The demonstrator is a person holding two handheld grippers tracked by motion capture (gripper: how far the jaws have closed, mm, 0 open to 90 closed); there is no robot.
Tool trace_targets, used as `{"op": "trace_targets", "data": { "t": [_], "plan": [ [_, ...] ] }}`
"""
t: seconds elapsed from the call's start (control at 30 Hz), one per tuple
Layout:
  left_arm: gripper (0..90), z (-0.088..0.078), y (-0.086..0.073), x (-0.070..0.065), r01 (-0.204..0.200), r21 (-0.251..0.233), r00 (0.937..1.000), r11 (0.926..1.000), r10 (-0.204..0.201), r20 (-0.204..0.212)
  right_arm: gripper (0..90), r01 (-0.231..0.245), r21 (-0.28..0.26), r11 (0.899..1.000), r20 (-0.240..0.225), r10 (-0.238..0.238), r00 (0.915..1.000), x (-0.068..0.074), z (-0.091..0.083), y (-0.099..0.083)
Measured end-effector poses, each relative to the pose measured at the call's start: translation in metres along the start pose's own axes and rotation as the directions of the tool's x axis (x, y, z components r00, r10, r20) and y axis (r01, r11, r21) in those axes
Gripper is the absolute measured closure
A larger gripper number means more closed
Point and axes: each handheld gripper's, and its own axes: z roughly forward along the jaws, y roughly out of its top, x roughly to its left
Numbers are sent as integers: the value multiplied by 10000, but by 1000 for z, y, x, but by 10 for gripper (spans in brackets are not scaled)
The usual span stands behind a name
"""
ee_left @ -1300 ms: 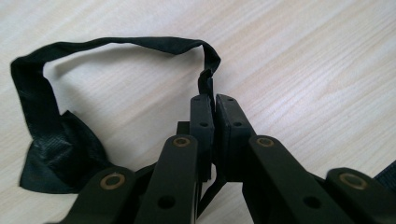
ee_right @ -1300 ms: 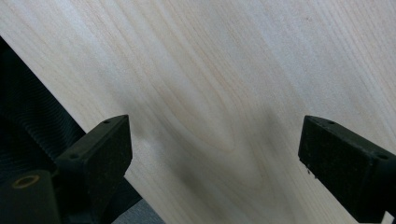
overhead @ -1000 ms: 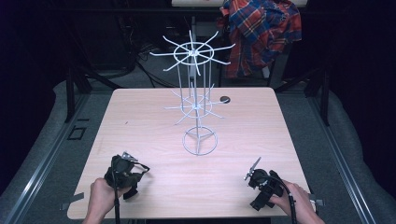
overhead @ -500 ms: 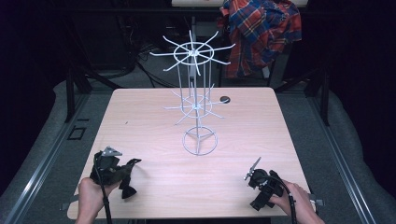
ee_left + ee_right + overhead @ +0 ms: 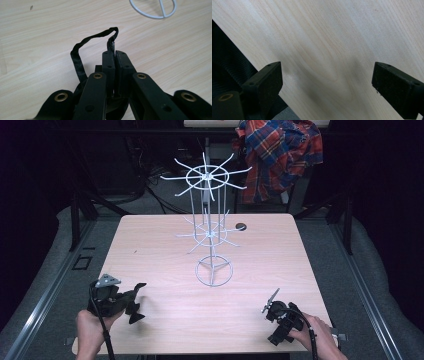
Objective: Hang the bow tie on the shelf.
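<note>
My left gripper [image 5: 137, 292] is held just above the table's near left corner. In the left gripper view its jaws [image 5: 115, 53] are shut on the end of a thin black band [image 5: 77, 57], which loops out ahead of the tips and back down to the left. Its grey plate [image 5: 107, 281] faces up. My right gripper [image 5: 271, 304] rests at the near right corner. In the right gripper view its jaws [image 5: 327, 77] stand wide apart over bare wood with nothing between them. A white wire rack [image 5: 207, 175] with radiating arms stands mid-table on a ring base [image 5: 214, 270].
The wooden table [image 5: 160, 245] has a small dark round hole [image 5: 241, 226] behind the rack. A plaid shirt [image 5: 280, 155] hangs beyond the far edge. Dark floor [image 5: 227, 55] shows past the table edge in the right gripper view.
My left gripper has moved left and risen a little, still shut on the black band. The right gripper has stayed where it was.
</note>
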Motion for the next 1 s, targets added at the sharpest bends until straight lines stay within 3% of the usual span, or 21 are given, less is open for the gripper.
{"op": "trace_targets", "data": {
  "t": [0.6,1.0],
  "plan": [
    [864,-5,12,-13,-285,-656,9985,9974,315,448,93,-4,33,10000,3,4,10000,0,0,0],
    [864,-6,18,-18,-266,-1081,9982,9938,322,505,93,28,8,10000,-8,-28,10000,0,1,0]
  ]
}}
